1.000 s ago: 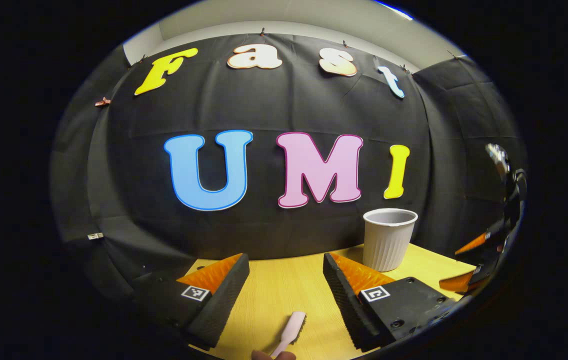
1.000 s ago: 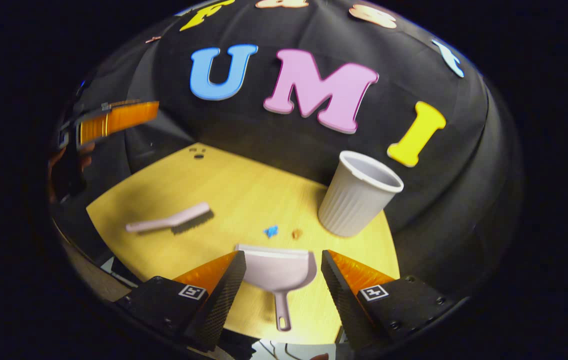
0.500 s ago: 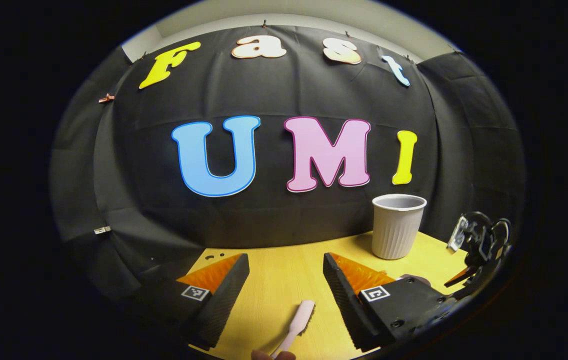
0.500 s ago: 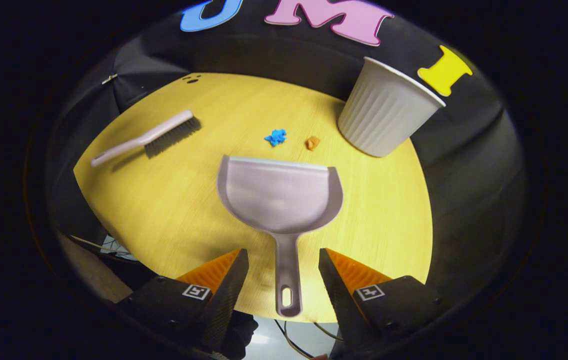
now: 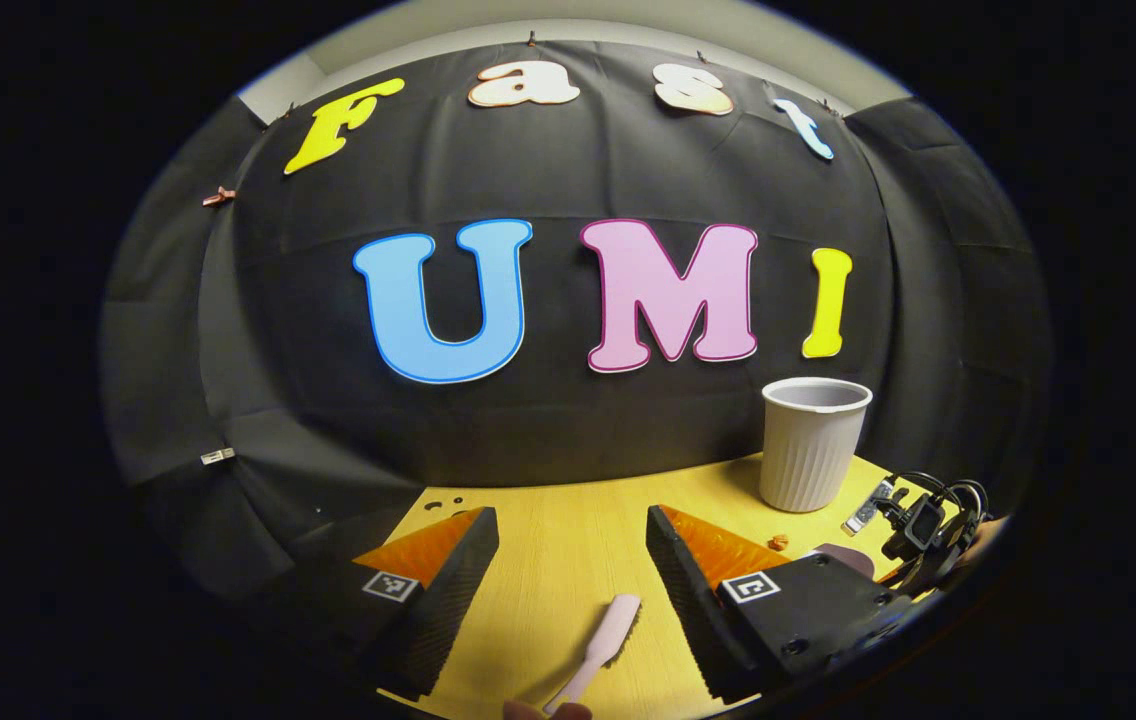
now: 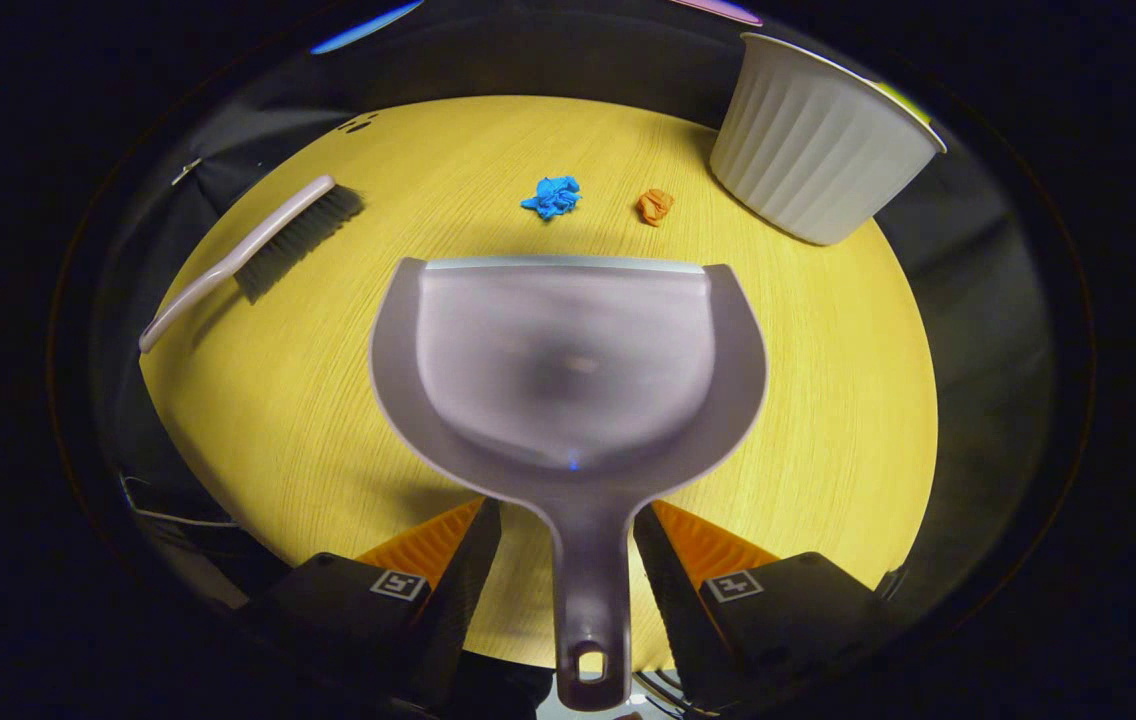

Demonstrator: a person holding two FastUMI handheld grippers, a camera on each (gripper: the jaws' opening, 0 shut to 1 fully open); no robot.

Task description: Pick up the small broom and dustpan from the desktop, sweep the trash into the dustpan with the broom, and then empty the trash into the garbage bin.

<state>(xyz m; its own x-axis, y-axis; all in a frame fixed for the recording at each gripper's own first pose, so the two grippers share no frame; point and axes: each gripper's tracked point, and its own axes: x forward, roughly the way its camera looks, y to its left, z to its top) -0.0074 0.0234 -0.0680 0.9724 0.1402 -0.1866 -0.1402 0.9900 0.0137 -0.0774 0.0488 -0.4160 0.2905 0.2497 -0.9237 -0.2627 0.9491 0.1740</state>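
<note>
Right gripper point(image 6: 568, 535) spread wide, fingers either side of dustpan point(image 6: 568, 365) handle, not touching it; dustpan flat on desk point(image 6: 848, 400), mouth toward far side; blue scrap point(image 6: 552, 196) and orange scrap point(image 6: 655, 206) just beyond its lip; garbage bin point(image 6: 818, 160) far right; broom point(image 6: 248, 255) far left; left gripper point(image 5: 573, 560) released, above desk, broom head point(image 5: 613, 625) between its fingers lower down; bin point(image 5: 813, 440) upright at right in left gripper view.

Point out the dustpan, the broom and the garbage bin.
dustpan point(image 6: 568, 360), right gripper view, middle of its scoop.
broom point(image 6: 303, 225), right gripper view, its bristles.
garbage bin point(image 6: 813, 165), right gripper view, its ribbed wall.
</note>
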